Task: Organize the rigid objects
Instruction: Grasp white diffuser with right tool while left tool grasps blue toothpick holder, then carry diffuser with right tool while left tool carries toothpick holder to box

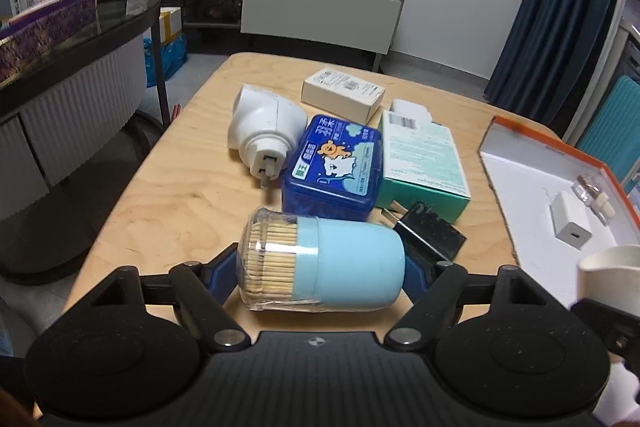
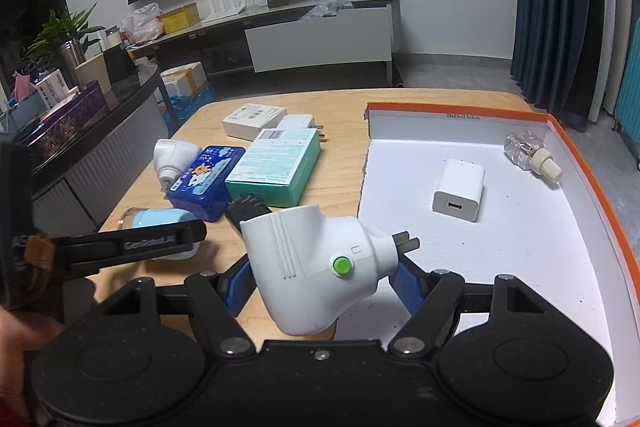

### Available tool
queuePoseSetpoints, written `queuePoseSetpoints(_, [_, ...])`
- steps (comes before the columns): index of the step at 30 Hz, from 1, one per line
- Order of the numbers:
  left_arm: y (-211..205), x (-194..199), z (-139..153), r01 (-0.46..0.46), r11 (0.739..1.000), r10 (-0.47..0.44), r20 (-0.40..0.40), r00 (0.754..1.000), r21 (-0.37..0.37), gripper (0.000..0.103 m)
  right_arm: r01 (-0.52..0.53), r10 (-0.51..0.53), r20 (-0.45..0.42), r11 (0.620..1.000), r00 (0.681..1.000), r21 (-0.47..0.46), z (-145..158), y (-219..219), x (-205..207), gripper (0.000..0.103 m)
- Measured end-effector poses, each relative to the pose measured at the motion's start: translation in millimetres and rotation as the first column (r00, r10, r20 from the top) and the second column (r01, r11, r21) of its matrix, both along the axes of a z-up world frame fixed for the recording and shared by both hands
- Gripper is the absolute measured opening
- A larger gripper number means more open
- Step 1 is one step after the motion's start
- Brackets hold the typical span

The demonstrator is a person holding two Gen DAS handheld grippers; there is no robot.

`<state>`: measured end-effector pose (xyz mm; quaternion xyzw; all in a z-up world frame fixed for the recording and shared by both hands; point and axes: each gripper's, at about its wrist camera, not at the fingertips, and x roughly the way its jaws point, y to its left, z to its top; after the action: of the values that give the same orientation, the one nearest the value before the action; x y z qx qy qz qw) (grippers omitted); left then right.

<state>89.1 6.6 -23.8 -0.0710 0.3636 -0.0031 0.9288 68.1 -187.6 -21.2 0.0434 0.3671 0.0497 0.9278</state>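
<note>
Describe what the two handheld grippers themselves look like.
Both the left gripper and right gripper have matte black, speckled bodies with round side discs, silver pivot screws, black linkages and ribbed blue fingers. One black link reads GenRobot.AI. No cables show.

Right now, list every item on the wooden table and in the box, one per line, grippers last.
toothpick jar: 1, light blue with clear cap, lying sideways between the left fingers
plug-in device: 1, white with green button, in the right gripper at the box's near edge
second plug-in device: 1, white, table left
tin: 1, dark blue, table centre
carton: 1, teal, right of tin
small box: 1, white, table far side
black charger: 1, beside jar
open box: 1, orange rim, white inside
USB charger: 1, white, in box
clear bottle: 1, in box
left gripper: black
right gripper: black
</note>
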Motion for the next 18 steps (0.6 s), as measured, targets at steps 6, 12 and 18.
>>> queuePoseSetpoints(6, [-11,-14,26,0.023,1.000,-0.023,0.040,0.999,0.010,0.080,-0.001,0.001,0.033,1.000,0.999,-0.005,11,-1,-7,0.085])
queuePoseSetpoints(12, [-26,-23,36,0.055,0.998,-0.056,0.038,0.998,0.026,0.080,0.014,-0.014,0.049,1.000,0.999,0.005,20,-7,-9,0.085])
queuePoseSetpoints(18, [-40,-26,37,0.090,0.995,-0.091,0.018,0.996,0.038,0.080,0.040,-0.040,0.051,0.999,0.998,0.010,25,-19,-12,0.085])
